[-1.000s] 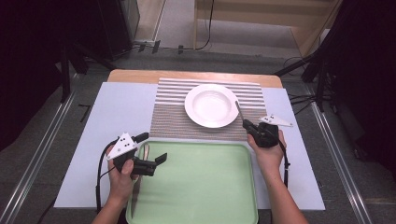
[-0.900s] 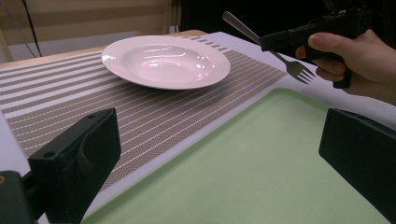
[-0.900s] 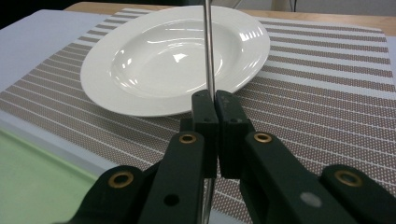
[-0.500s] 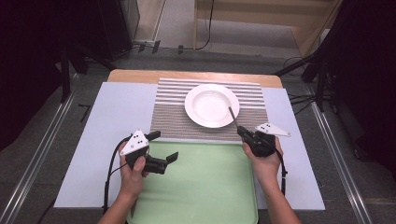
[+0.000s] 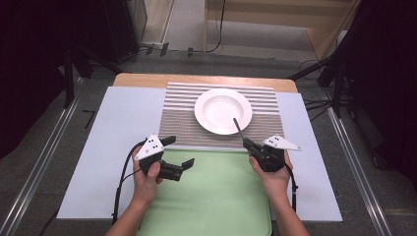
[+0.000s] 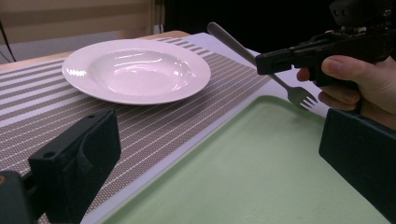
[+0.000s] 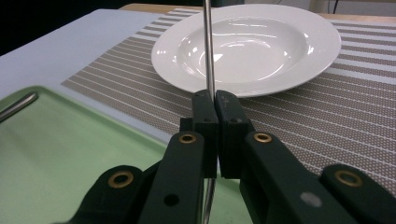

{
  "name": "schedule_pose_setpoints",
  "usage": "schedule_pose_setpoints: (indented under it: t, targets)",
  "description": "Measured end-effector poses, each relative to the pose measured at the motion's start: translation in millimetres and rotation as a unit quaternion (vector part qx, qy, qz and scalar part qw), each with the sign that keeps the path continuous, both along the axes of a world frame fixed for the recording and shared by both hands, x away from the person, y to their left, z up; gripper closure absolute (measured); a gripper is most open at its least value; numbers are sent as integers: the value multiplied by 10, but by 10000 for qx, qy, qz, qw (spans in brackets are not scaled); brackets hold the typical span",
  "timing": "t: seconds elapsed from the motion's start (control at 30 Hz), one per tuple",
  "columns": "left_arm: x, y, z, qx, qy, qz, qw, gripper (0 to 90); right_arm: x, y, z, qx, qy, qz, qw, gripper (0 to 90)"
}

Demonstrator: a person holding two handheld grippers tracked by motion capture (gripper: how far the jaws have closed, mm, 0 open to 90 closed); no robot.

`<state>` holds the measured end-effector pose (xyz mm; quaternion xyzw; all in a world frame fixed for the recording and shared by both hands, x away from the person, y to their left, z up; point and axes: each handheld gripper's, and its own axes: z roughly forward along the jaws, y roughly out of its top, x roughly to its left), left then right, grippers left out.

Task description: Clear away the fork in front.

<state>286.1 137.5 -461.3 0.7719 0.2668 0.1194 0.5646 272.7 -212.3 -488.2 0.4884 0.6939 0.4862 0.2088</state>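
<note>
We work at a wooden table (image 5: pixel 147 78) covered by a pale sheet (image 5: pixel 123 123), with a striped mat (image 5: pixel 182 113), a white plate (image 5: pixel 223 110) and a green tray (image 5: pixel 216 196); grey floor lies around. Our right gripper (image 5: pixel 247 143) clamps a fork (image 6: pixel 261 60) beside the plate; our left gripper (image 5: pixel 179 152) stands wide open, empty, over the tray.
</note>
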Motion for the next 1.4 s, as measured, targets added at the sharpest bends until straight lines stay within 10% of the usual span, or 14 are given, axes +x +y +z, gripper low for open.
schedule_pose_setpoints:
  t: [0.83,1.4]
  targets:
    - [151,-294,25,1,45,-249,9997,0,-177,256,55,116,-139,467,9987,862]
    - [175,-400,7,-425,526,-444,9967,43,-272,488,76,167,-237,801,9964,862]
